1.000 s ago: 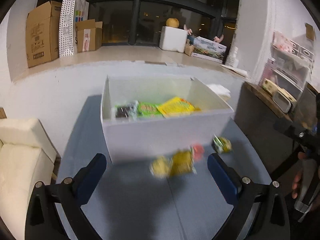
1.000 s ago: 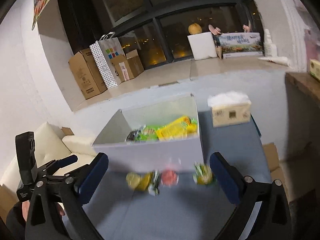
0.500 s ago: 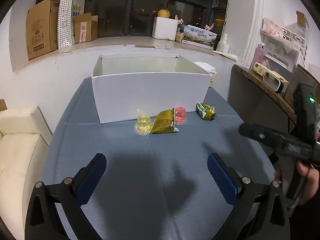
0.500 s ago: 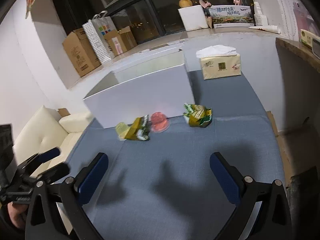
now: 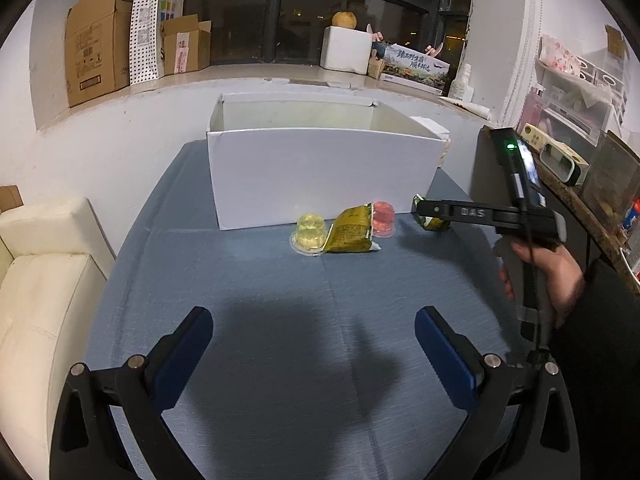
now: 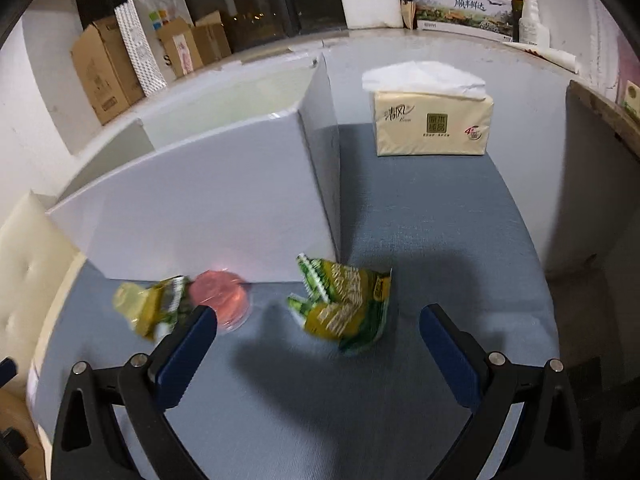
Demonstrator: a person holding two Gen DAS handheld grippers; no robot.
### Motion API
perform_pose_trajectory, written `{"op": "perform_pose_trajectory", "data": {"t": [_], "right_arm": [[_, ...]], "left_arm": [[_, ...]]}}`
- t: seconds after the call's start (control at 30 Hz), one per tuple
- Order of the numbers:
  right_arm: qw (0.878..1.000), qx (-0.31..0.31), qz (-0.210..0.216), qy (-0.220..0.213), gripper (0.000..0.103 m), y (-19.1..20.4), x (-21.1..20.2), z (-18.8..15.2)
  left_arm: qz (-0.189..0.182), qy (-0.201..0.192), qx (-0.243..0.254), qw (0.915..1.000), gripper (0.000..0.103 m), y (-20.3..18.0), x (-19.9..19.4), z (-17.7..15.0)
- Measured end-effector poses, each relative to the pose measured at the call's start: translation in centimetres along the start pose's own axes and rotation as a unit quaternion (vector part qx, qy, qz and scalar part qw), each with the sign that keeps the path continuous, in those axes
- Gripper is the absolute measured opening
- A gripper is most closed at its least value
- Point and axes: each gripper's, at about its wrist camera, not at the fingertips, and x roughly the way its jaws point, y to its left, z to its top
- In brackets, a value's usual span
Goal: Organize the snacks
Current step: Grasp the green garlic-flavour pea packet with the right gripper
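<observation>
A white open box [image 5: 320, 172] stands on the blue-grey table [image 5: 280, 340]. In front of it lie a yellow jelly cup [image 5: 308, 233], an olive-yellow snack packet [image 5: 352, 232], a red jelly cup [image 5: 383, 218] and a green-yellow packet [image 5: 430, 222]. My left gripper [image 5: 314, 354] is open and empty, well short of them. My right gripper [image 6: 318, 354] is open and empty, just short of the green-yellow packet [image 6: 344, 308], with the red cup [image 6: 222, 296] and olive packet [image 6: 154, 308] to its left. The right gripper's finger [image 5: 456, 213] covers part of the green packet in the left wrist view.
A tissue pack [image 6: 432, 120] stands on the table right of the box [image 6: 208, 204]. A cream sofa [image 5: 36, 292] is at the left. A wooden shelf [image 5: 576, 204] runs along the right. Cardboard boxes [image 5: 96, 60] and a foam box [image 5: 346, 54] sit on the window ledge.
Both grippers came down from above the box to table height. The right one moved closer to the green-yellow packet. Both stayed open.
</observation>
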Motion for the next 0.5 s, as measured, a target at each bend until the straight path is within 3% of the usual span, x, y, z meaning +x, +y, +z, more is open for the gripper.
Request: {"op": "perform_pose_trajectory", "data": {"t": [0.07,0.1,0.27,0.5], "right_arm": [[1.000,0.007,-0.013,0.022,0.062,-0.2,1.3,0.1],[0.999,0.009,-0.020,0.033,0.056,-0.3,1.8,0.1],[1.000,0.019,0.004,0.010,0.044,-0.8,0.9,-0.1],[0.999,0.006,0.027,-0.020,0.044,-0.2,-2.8,-0.8]], "left_arm": [[0.001,0.002,0.000,1.0000,0.103,0.2,0.2,0.1],[0.003,0.003,-0.001,1.0000,0.103,0.3,0.3,0.1],[0.005,0.007,-0.004,1.0000,0.103,0.5,0.9,0.1],[0.007,0.005,0.006,0.9999,0.103,-0.2,2.2,0.8]]}}
